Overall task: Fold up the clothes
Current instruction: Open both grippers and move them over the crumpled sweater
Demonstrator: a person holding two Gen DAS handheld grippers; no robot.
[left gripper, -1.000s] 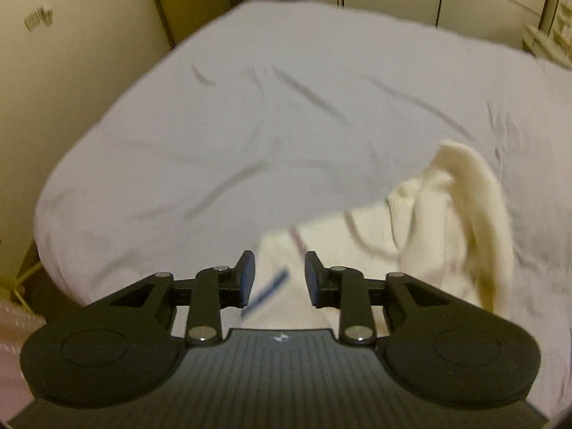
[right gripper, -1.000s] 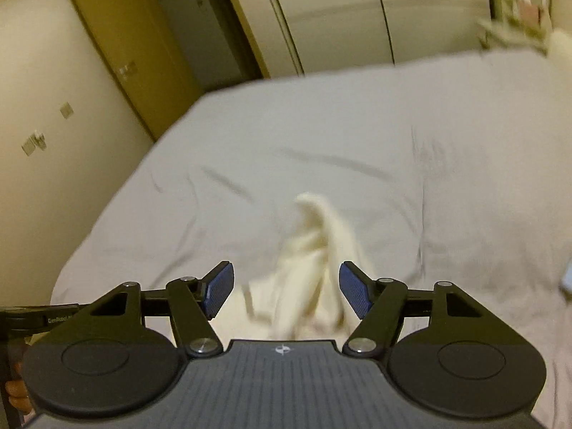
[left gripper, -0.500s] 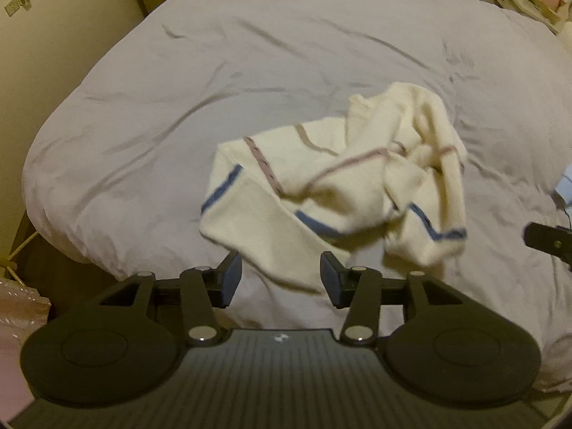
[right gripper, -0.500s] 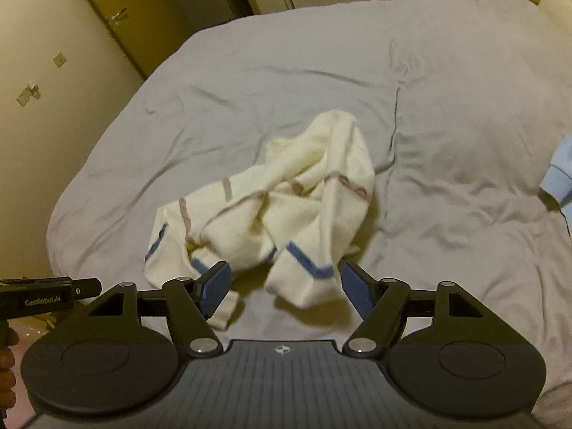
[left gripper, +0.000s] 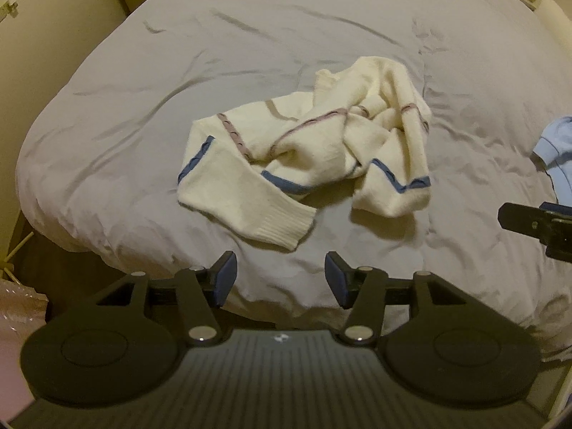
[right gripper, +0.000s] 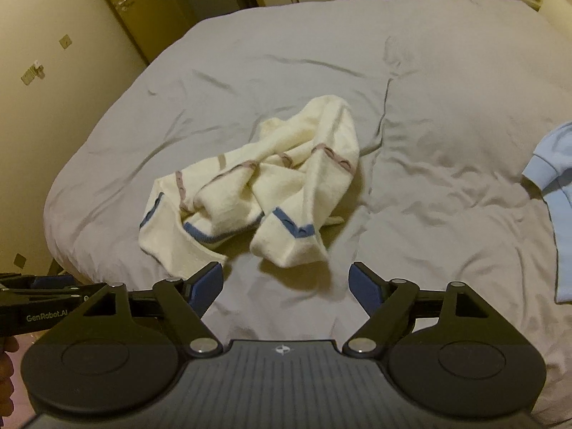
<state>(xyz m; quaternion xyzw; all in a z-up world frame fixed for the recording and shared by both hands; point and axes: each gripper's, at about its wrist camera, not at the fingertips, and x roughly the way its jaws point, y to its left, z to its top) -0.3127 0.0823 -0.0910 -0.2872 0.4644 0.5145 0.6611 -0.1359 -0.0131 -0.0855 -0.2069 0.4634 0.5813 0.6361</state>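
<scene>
Cream knitted wool, banded in blue and dusty pink, makes up the crumpled sweater (left gripper: 307, 150) that now lies in a heap on the grey-sheeted bed (left gripper: 125, 114), towards its near edge and somewhat nearer the left side than the right. A second ago it was a blurred shape in the air close to both claws; half a second ago it had already landed, and since then it has not shifted. One ribbed cuff (left gripper: 282, 225) points at the near edge, the other sleeve end (right gripper: 289, 246) sits just beside it, and the body is bunched behind them.

The left claw (left gripper: 279, 279) hangs above the near edge with its jaws opening and nothing between them. The right claw (right gripper: 286, 286) is likewise spreading, wider, and empty; only sheet shows in its gap. Both have let go, so the garment is dropped rather than laid out.

For the folding, this probably means the real work is not yet begun: the sweater must first be spread flat, likely by taking a cuff or the hem in each claw and drawing them apart. A pale blue garment (right gripper: 557, 193) waits at the bed's right edge, well apart from the sweater.
</scene>
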